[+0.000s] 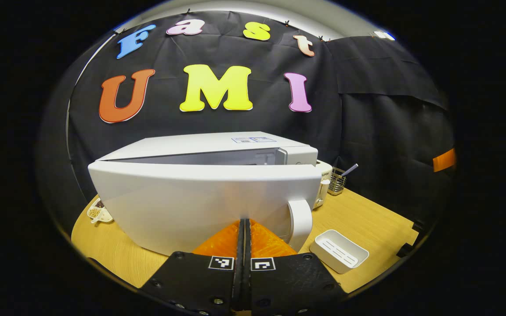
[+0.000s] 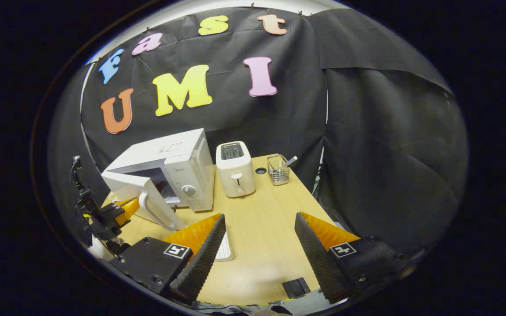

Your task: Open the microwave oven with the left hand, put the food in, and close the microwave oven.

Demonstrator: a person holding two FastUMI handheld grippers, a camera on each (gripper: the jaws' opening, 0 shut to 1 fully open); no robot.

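Observation:
The white microwave [image 1: 218,147] stands on the wooden table with its door [image 1: 191,206] swung partly open; the door's handle [image 1: 300,224] is at its right end. My left gripper [image 1: 244,223] is shut with nothing between its orange fingers, its tips against the door's outer face. In the right gripper view the microwave [image 2: 169,169] sits at the left, its door [image 2: 136,191] hanging open with the left gripper [image 2: 119,210] beside it. My right gripper [image 2: 260,216] is open over the table, holding nothing. A small white dish of food [image 1: 98,213] lies left of the microwave.
A white toaster [image 2: 235,169] and a wire utensil holder [image 2: 278,169] stand right of the microwave. A white ribbed tray [image 1: 338,251] lies on the table near the door handle. A small black square [image 2: 296,287] sits near the table's front edge.

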